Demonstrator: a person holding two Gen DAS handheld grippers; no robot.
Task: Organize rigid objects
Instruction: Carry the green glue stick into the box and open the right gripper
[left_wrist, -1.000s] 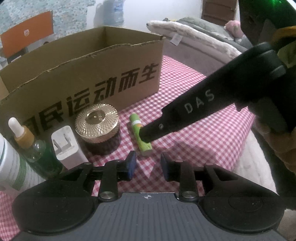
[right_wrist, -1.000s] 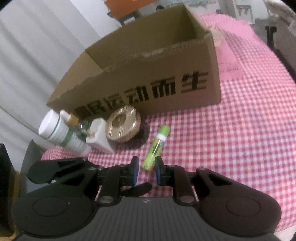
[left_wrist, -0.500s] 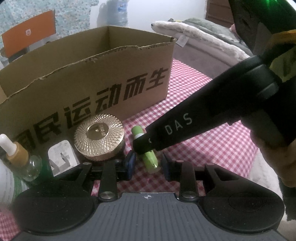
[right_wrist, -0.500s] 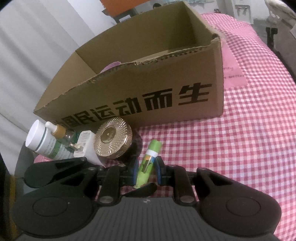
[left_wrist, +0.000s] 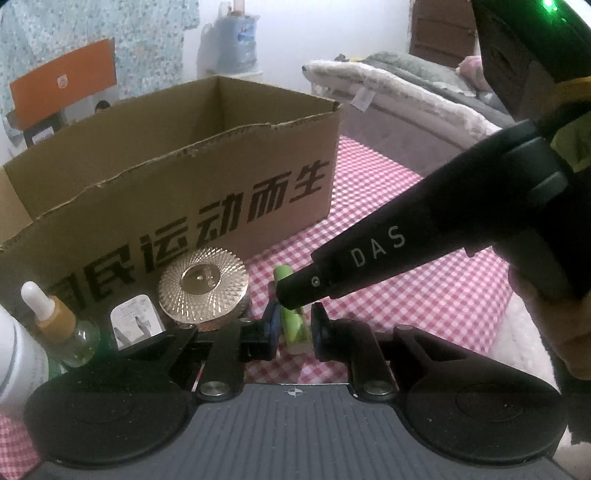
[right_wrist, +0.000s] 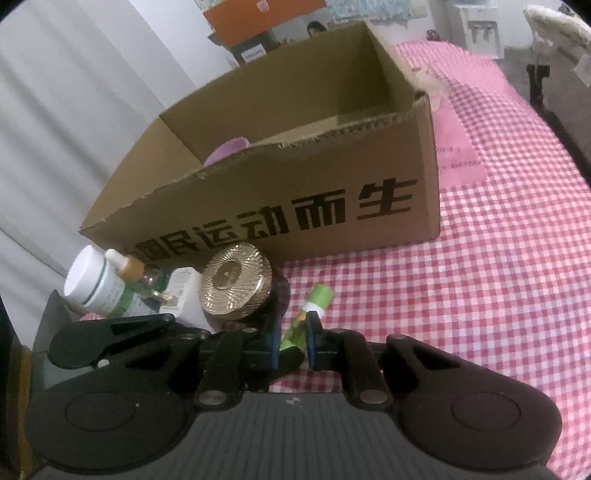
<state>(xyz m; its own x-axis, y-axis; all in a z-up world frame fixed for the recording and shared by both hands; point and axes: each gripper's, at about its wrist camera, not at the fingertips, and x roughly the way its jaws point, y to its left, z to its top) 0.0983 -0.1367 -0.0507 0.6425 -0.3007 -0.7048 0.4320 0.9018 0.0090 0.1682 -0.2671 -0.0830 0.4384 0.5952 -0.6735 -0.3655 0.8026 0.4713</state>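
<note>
A green tube (left_wrist: 291, 328) lies on the red-checked cloth (left_wrist: 406, 306) in front of an open cardboard box (left_wrist: 184, 192). My left gripper (left_wrist: 294, 317) has its jaws closing on the tube's near end, pads against its sides. From the right, my right gripper's finger (left_wrist: 369, 254) crosses over the tube's far part. In the right wrist view the green tube (right_wrist: 319, 301) runs between the pads of my right gripper (right_wrist: 291, 326), whose jaws are also closing on it. The left gripper's body (right_wrist: 110, 336) shows low on the left.
Left of the tube stand a gold-lidded jar (left_wrist: 203, 280), a white plug (left_wrist: 136, 321), a dropper bottle (left_wrist: 55, 317) and a white bottle (right_wrist: 96, 284). A purple thing (right_wrist: 227, 149) lies inside the box (right_wrist: 295, 184). Bedding (left_wrist: 388, 92) lies behind; a hand (left_wrist: 546, 332) at right.
Both grippers have moved forward onto the green tube, which now sits between both pairs of fingers. Both pairs of jaws have narrowed around it.
</note>
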